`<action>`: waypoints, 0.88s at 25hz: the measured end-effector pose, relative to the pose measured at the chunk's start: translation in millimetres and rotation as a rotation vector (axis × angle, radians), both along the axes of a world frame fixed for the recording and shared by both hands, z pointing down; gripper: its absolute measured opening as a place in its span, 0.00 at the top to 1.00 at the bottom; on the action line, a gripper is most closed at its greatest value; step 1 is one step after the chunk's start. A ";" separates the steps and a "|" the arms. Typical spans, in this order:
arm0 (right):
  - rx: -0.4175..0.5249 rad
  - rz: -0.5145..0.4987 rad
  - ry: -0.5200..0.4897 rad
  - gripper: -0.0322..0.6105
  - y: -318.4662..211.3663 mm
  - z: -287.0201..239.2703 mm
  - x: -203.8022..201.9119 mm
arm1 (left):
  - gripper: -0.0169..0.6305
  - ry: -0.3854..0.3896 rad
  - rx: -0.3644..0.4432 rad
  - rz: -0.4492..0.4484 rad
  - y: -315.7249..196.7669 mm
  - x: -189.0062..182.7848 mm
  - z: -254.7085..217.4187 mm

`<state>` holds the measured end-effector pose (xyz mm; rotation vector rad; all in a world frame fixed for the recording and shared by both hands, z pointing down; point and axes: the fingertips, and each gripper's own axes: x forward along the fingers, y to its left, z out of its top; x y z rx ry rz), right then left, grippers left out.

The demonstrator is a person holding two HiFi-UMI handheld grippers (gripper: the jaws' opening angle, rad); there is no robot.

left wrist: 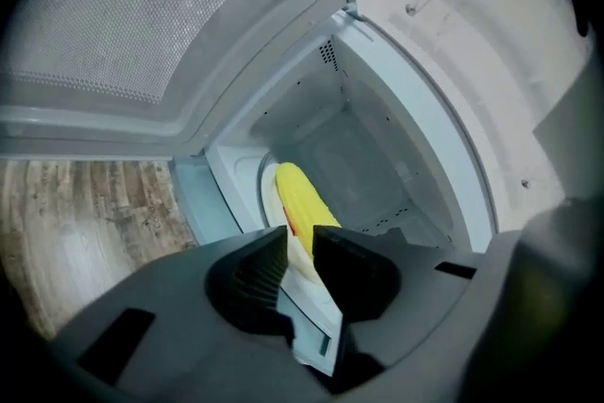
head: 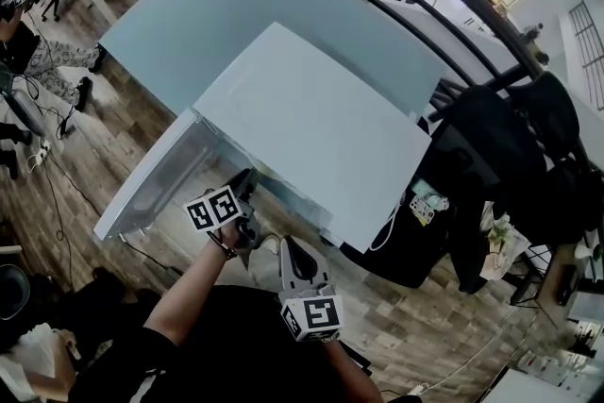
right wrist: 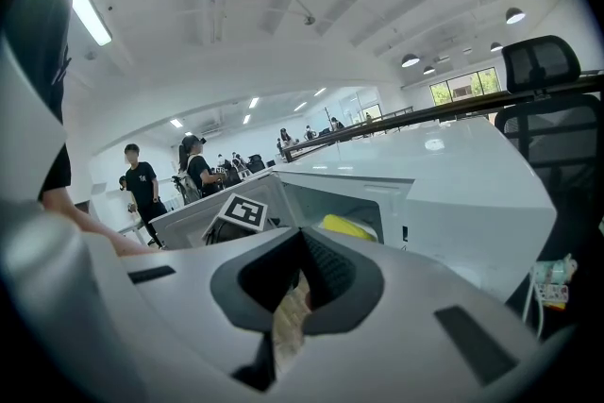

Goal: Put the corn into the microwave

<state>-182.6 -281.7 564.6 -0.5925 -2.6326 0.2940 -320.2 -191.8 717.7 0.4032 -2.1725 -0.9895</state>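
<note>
A yellow corn cob (left wrist: 302, 198) lies on the white turntable plate (left wrist: 267, 186) inside the white microwave (head: 311, 127), whose door (head: 151, 184) hangs wide open to the left. My left gripper (left wrist: 300, 236) is just in front of the opening, its jaws a narrow gap apart, with the corn beyond the tips and nothing pressed between them. In the head view the left gripper (head: 247, 181) is at the mouth of the cavity. My right gripper (head: 287, 243) hangs back below it, shut and empty. From the right gripper view the corn (right wrist: 347, 226) shows inside the cavity above the right gripper (right wrist: 302, 233).
The microwave sits low on a wooden floor (head: 123, 137) beside a grey-blue tabletop (head: 236, 5). A black office chair (head: 528, 137) and a cable with a power strip (head: 427, 203) are at the right. Several people (right wrist: 142, 184) stand far off in the room.
</note>
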 end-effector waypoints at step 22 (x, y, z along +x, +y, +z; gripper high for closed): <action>0.000 0.055 -0.014 0.94 46.0 -8.7 25.8 | 0.97 -0.238 -0.118 0.266 24.6 68.9 -70.8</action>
